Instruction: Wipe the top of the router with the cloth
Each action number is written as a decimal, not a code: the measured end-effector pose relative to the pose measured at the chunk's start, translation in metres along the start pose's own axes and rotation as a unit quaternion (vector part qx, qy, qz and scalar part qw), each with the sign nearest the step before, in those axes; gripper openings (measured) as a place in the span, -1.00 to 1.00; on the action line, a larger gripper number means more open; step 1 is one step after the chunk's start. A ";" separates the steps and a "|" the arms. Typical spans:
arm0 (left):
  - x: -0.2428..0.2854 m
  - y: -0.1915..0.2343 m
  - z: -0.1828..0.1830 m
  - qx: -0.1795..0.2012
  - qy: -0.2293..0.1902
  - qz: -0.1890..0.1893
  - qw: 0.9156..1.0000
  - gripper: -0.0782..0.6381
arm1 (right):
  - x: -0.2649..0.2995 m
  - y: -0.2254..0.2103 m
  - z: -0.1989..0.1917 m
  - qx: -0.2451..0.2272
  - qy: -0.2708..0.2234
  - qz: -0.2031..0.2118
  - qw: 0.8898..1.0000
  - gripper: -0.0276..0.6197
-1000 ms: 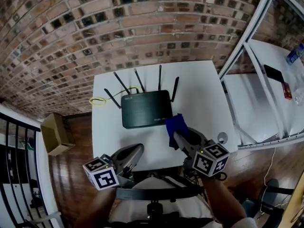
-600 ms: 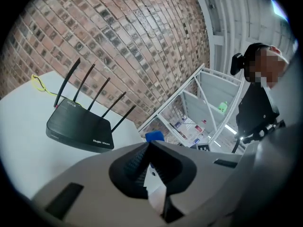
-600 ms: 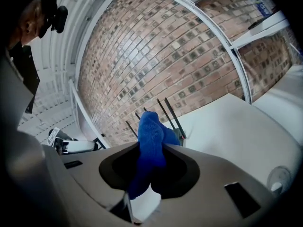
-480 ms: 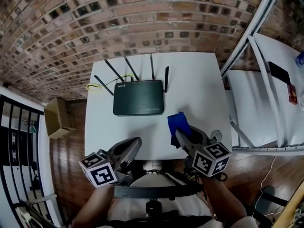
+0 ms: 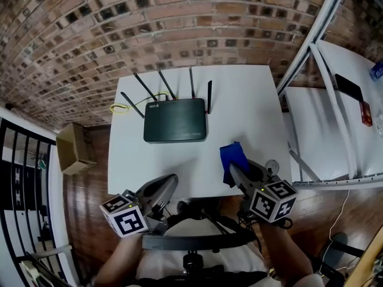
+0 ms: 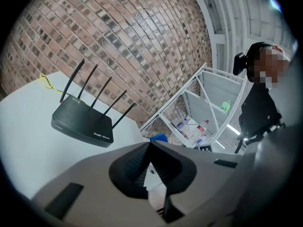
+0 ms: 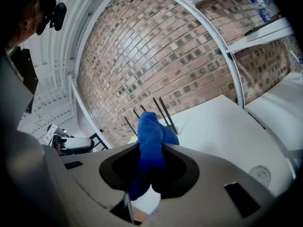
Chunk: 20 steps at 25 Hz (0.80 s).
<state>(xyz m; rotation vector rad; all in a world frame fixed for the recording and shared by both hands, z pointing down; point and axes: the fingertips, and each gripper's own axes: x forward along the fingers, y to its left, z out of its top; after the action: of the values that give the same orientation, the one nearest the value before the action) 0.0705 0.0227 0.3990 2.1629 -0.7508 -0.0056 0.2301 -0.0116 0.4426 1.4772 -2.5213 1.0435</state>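
Router point(image 5: 175, 128) sits mid-frame, bare surface point(image 5: 245, 106) around; right gripper point(image 5: 232, 171) fingers clench blue cloth point(image 5: 231, 155) near the front edge, left gripper point(image 5: 171, 181) fingers pressed together.

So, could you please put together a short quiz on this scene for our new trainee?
1. True or false: the blue cloth is lying on top of the router.
2. The left gripper has its jaws: A) wide apart; B) together, holding nothing; C) clamped on the cloth.
3. Fill in: the router has ___ antennas.
Key: 1 false, the right gripper holds the cloth over the table, apart from the router; 2 B; 3 five.
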 end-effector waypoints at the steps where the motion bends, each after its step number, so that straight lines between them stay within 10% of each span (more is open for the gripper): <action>1: -0.003 -0.001 0.000 0.000 0.002 -0.005 1.000 -0.76 | -0.002 0.003 0.000 0.001 -0.002 -0.005 1.000 -0.53; 20: -0.103 0.023 -0.029 -0.014 0.050 -0.073 0.996 -0.76 | -0.030 0.083 -0.043 0.020 -0.046 -0.088 0.995 -0.54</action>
<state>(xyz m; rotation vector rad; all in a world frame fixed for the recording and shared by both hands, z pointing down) -0.0185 0.0854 0.4097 2.1700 -0.5320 0.0177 0.1688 0.0626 0.4212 1.7591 -2.3861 1.0283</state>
